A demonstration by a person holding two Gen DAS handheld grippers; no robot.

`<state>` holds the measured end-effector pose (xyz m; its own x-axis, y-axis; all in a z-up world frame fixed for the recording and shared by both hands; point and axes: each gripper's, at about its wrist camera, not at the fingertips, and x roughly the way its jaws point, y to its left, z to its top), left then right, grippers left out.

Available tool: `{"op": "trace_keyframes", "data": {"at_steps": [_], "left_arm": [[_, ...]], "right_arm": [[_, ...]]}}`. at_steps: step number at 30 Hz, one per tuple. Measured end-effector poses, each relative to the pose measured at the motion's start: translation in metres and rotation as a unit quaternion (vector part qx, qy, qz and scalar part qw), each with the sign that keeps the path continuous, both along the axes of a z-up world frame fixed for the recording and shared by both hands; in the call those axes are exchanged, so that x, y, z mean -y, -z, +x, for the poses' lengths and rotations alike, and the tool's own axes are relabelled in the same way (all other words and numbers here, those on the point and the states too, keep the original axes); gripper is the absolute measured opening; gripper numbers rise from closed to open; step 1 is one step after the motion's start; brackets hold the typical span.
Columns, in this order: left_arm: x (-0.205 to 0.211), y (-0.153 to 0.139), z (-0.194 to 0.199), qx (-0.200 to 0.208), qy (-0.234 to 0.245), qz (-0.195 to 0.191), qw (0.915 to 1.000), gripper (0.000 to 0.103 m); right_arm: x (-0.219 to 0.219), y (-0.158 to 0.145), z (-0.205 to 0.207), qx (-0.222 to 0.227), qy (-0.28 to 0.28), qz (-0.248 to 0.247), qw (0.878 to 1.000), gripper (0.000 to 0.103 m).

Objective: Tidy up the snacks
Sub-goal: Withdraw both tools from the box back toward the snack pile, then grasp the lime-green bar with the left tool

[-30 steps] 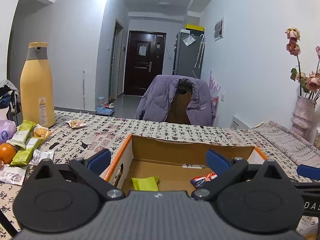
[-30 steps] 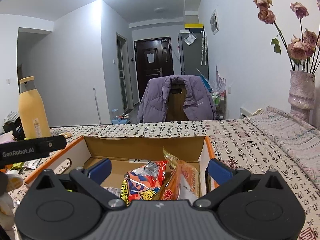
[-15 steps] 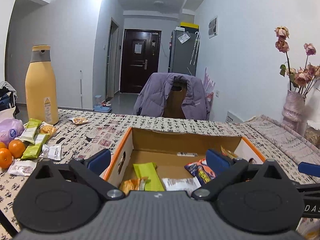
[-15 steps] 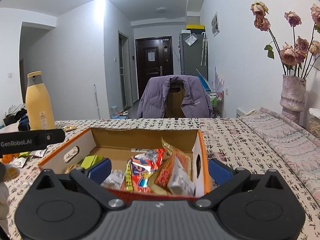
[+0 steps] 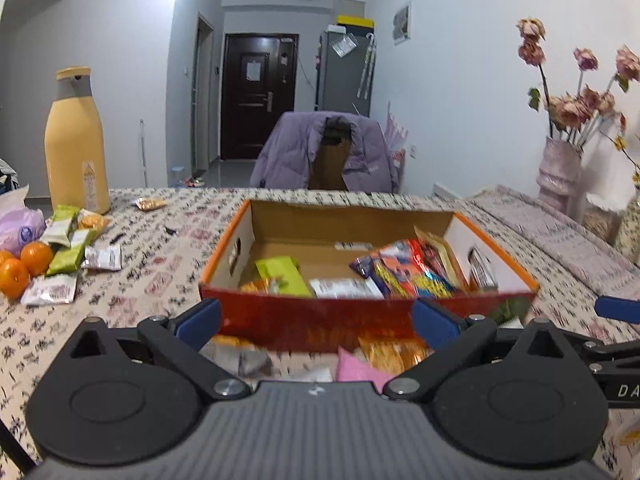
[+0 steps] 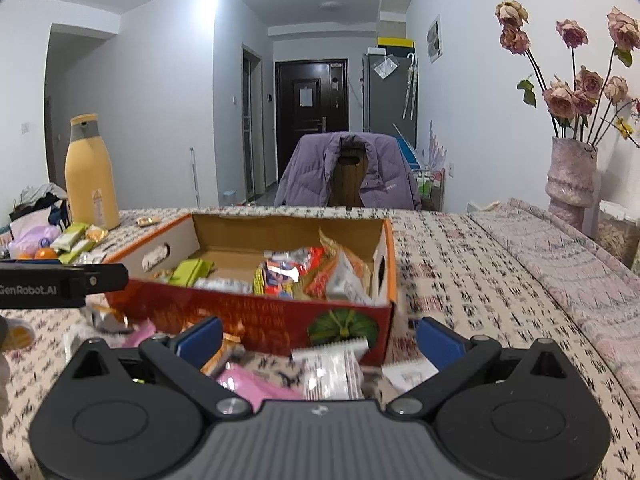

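An open cardboard box (image 5: 368, 318) with an orange rim and red front wall stands on the patterned tablecloth. Inside lie a green packet (image 5: 282, 276), a white packet (image 5: 344, 288) and a red-blue packet (image 5: 404, 268). My left gripper (image 5: 316, 322) hovers open just before the box's front wall, holding nothing. Loose snacks lie below it: a pink packet (image 5: 356, 366) and an orange packet (image 5: 394, 350). In the right wrist view my right gripper (image 6: 320, 338) is open and empty before the same box (image 6: 240, 312), over a pink packet (image 6: 256, 384) and a clear white packet (image 6: 332, 368).
At the table's left lie oranges (image 5: 24, 264), green bars (image 5: 66, 240), a white packet (image 5: 50, 290) and a purple bag (image 5: 20, 228) beside a tall yellow bottle (image 5: 76, 144). A vase of dried roses (image 6: 570, 176) stands far right. A chair with a purple jacket (image 6: 348, 172) is behind.
Both grippers have drawn back from over the box toward its near side. The whole box and the loose snacks in front of it have come into view. Both stay open.
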<state>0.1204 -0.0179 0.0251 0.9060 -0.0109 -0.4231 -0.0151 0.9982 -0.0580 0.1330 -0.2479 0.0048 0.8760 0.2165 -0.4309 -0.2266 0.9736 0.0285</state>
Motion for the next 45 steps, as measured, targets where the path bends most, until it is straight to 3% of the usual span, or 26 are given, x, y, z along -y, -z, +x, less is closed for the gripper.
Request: {"op": "trace_keyframes", "data": {"at_steps": [12, 21, 24, 28, 30, 32, 36, 45], "left_arm": [[0.011, 0.032, -0.033, -0.047, 0.059, 0.005, 0.9972, 0.103], [0.021, 0.052, -0.044, -0.067, 0.092, -0.004, 0.9935, 0.103], [0.024, 0.055, -0.043, -0.072, 0.101, -0.012, 0.9923, 0.095], [0.024, 0.059, -0.038, -0.089, 0.111, -0.031, 0.9893, 0.07], [0.022, 0.06, -0.039, -0.091, 0.118, -0.046, 0.9878, 0.063], [0.021, 0.06, -0.04, -0.089, 0.127, -0.055, 0.9864, 0.046], [0.019, 0.056, -0.045, -0.077, 0.127, -0.061, 0.987, 0.039], [0.013, 0.048, -0.057, -0.065, 0.118, -0.061, 0.989, 0.037]], "right_arm": [[0.017, 0.032, -0.023, -0.058, 0.005, 0.007, 0.998, 0.103], [0.024, 0.042, -0.033, -0.074, 0.009, 0.02, 0.997, 0.103], [0.024, 0.044, -0.034, -0.078, 0.009, 0.022, 0.997, 0.103], [0.023, 0.046, -0.036, -0.081, 0.007, 0.024, 0.996, 0.103], [0.023, 0.045, -0.036, -0.082, 0.006, 0.026, 0.996, 0.103], [0.023, 0.045, -0.036, -0.082, 0.006, 0.026, 0.996, 0.103], [0.023, 0.046, -0.036, -0.084, 0.005, 0.027, 0.996, 0.103], [0.013, 0.046, -0.04, -0.082, -0.006, 0.028, 0.996, 0.103]]}}
